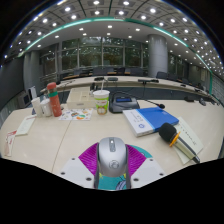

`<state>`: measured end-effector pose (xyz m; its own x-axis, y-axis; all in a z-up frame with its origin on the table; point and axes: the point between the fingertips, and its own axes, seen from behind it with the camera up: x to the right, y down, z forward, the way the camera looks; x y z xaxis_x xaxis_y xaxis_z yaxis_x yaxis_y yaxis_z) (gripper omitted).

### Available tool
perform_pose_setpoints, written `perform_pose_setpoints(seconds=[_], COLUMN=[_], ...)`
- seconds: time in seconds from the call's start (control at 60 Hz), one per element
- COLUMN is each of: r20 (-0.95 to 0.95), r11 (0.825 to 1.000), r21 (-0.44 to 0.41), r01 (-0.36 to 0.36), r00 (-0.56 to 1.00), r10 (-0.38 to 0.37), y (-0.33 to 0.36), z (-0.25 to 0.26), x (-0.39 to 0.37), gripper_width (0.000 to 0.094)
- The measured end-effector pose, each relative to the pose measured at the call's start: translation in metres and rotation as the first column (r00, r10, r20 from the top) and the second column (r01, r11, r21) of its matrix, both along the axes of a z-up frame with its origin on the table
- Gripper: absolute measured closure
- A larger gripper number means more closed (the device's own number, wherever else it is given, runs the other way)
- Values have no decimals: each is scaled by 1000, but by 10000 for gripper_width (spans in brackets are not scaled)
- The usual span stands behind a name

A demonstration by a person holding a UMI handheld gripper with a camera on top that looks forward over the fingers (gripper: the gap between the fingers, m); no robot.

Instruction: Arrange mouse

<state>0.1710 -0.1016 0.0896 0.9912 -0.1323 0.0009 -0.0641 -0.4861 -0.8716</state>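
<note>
A large office with rows of desks and ceiling lights stretches beyond a pale worktop (60, 140). On the worktop, ahead of the fingers, lie a blue book (150, 120), a dark case (124, 102), a cup (101, 101), an orange bottle (54, 100) and a yellow-and-black brush (175, 137). The hand-held gripper (112, 168) is closed narrowly around a grey mouse (112, 155), whose sides sit against the magenta pads (88, 158), with no gap showing on either side.
</note>
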Motion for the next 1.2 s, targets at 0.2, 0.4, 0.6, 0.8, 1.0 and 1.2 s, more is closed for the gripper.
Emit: perform_pose_setpoints(seconds=[0.2, 0.4, 0.6, 0.8, 1.0, 1.2], r20=[-30, -47, 11, 46, 90, 99], r11=[996, 991, 992, 997, 999, 998], r21=[-90, -133, -123, -75, -24, 1], r01=[7, -16, -10, 3, 47, 67], r00=[999, 999, 1000, 999, 995, 993], r10=[-9, 9, 12, 0, -45, -67], y=[5, -2, -35, -104, -201, -276], z=[-77, -95, -48, 32, 94, 123], x=[43, 44, 29, -7, -43, -76], gripper_width=[531, 279, 76, 74, 77, 78])
